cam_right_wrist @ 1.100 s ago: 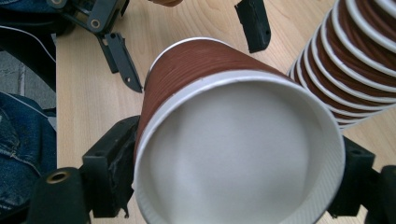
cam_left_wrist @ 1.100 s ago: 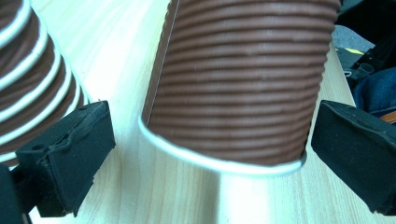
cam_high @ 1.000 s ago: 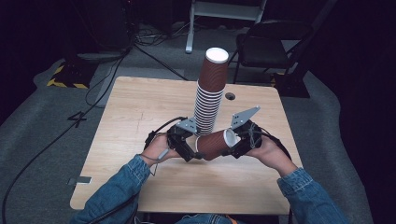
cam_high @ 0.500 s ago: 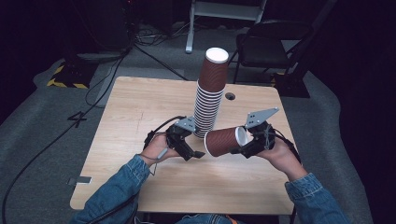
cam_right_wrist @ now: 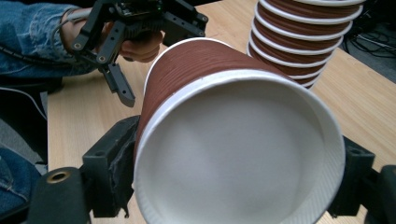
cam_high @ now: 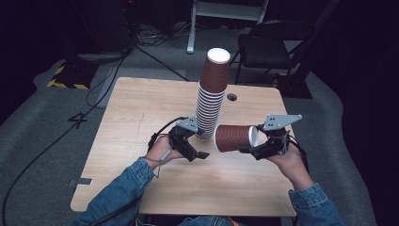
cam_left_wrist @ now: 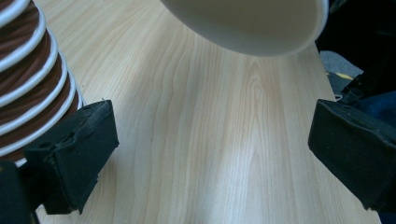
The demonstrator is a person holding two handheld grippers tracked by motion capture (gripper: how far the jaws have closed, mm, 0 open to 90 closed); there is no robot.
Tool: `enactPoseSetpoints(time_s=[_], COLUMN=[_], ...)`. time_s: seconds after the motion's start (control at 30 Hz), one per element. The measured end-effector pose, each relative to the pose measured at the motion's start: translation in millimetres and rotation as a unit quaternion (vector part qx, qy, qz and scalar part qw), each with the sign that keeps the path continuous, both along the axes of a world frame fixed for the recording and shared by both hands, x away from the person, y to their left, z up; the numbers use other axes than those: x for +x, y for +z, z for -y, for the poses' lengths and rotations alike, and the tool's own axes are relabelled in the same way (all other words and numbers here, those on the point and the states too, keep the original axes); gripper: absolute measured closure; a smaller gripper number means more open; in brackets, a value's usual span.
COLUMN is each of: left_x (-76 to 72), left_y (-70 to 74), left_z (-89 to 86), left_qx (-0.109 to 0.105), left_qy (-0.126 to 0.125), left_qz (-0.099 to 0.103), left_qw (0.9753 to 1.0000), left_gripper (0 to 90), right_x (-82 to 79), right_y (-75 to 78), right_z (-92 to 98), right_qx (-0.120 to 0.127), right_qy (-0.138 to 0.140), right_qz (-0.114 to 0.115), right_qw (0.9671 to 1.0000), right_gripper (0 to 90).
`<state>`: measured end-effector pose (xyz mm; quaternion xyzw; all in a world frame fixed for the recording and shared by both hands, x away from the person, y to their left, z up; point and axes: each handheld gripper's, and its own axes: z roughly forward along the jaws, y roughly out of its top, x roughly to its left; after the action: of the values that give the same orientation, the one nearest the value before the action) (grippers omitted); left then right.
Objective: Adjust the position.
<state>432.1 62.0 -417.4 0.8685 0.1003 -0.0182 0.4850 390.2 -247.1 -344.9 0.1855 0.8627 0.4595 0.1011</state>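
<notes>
My right gripper (cam_high: 254,149) squeezes a brown cup (cam_high: 235,138) lying sideways above the table (cam_high: 127,108). My left gripper (cam_high: 195,153) is wide open, holding nothing, just beside the tall cup stack (cam_high: 211,101).

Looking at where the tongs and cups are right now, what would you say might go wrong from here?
1. The tall leaning stack of brown paper cups could topple if the open left tongs beside its base nudge it.
2. The right tongs hold the single brown paper cup sideways by its rim; squeezing may crumple it, or it may slip.
</notes>
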Motion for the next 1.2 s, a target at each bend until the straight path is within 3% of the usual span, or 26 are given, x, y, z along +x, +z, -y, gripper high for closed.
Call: enactPoseSetpoints(time_s=[0.13,0.23,0.53,0.7,1.07,1.2], left_x=[-3.2,-5.1,-6.6,-8.5,-11.0,-13.0], left_y=[2.5,4.7,2.6,3.2,2.7,3.2], left_z=[2.3,4.3,10.9,12.2,12.3,14.5], left_qx=[-0.025,-0.037,-0.052,-0.065,-0.065,-0.054], left_qy=[-0.019,-0.037,-0.048,-0.060,-0.106,-0.108], left_qz=[-0.006,-0.006,-0.015,-0.017,0.001,0.005], left_qw=[0.9995,0.9986,0.9974,0.9959,0.9923,0.9927], left_gripper=[16.4,15.9,17.5,22.1,48.8,56.9], right_x=[0.6,1.6,2.1,2.7,-6.0,-6.9], right_y=[-4.2,-7.3,-14.3,-21.5,-34.1,-39.8], right_z=[1.7,1.3,-4.2,-9.5,-11.6,-12.7], right_qx=[0.006,0.011,0.036,0.037,0.050,0.056], right_qy=[-0.010,-0.011,-0.011,-0.011,-0.022,-0.019], right_qz=[0.003,0.001,0.000,-0.003,0.000,-0.006], right_qw=[0.9999,0.9999,0.9993,0.9992,0.9985,0.9983], right_gripper=[20.7,20.7,20.7,20.7,20.6,20.5])
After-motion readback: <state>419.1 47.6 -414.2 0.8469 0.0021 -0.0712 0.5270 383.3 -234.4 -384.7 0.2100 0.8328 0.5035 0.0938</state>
